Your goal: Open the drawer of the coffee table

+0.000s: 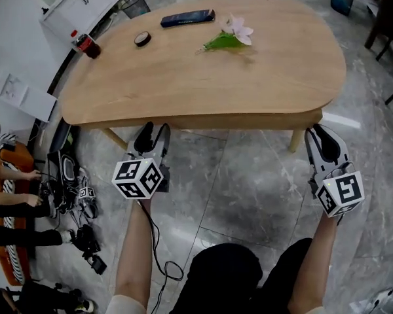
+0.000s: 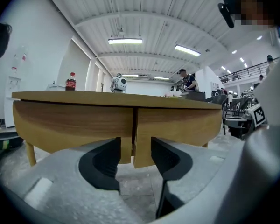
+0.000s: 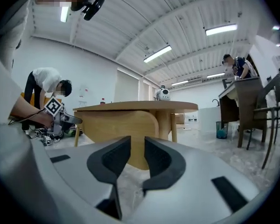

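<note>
so far nothing is done: the drawer (image 2: 177, 125) looks shut under the tabletop (image 1: 249, 64), straight ahead of my left gripper (image 2: 135, 155), whose wide jaws frame its lower edge without pressing. my right gripper (image 3: 136, 153), narrowly parted and empty, faces the table's end. bare floor (image 1: 249, 188) behind both leaves pulling room.

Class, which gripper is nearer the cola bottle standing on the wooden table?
Left. The left gripper is at the table's near edge, on the bottle's side; the right gripper is at that edge's opposite end.
</note>
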Available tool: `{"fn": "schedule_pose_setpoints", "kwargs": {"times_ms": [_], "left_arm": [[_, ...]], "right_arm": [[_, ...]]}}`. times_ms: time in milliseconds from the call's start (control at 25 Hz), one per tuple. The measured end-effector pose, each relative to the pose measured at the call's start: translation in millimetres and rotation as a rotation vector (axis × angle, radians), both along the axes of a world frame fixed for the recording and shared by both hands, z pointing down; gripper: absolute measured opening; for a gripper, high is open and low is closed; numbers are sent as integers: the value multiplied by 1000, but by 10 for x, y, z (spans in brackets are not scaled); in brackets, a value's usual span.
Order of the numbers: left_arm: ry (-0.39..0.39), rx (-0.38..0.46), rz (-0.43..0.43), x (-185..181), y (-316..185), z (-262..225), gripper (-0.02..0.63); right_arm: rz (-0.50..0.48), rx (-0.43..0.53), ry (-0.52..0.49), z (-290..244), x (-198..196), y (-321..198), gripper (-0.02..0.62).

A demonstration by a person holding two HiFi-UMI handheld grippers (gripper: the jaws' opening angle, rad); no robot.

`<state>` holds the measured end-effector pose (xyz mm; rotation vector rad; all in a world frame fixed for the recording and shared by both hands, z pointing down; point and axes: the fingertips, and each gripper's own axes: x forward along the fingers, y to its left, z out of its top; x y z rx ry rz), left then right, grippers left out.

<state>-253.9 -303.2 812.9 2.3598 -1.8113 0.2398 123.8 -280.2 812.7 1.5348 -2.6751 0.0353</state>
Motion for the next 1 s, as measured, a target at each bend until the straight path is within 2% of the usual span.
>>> {"fn": "schedule_pose_setpoints", "kwargs": {"times_ms": [160,200,320,440,600,680,840,880,1000], "left_arm": [[11,-3,74,118,13,-21,227],[13,-3,96,143,10,-23,231],[50,-7,137,155,-37,-41,239],[61,-19,152,150,-24,-53,245],[21,-13,176,263,13,-70,245],[24,-12,176,277,-15,-83,247],[50,-17,163,229,-68,-90,247],[48,-13,156,223,-73,-79,247],[43,5,127,206,-76,-82,247]], "right_arm": [[-11,-27,-55,1,35,38,170],[-23,-35,-50,-16,50,37,174],[-65,-65,-3,-65,21,-16,236],[-80,-91,35,-56,-50,-100,259],[-23,-120,41,-16,64,-201,262],[-62,-118,94,-54,56,-204,264],[-195,-149,364,-77,12,-195,265],[-205,-155,395,-85,13,-201,265],[-202,-163,338,-98,-100,-210,272]]}}
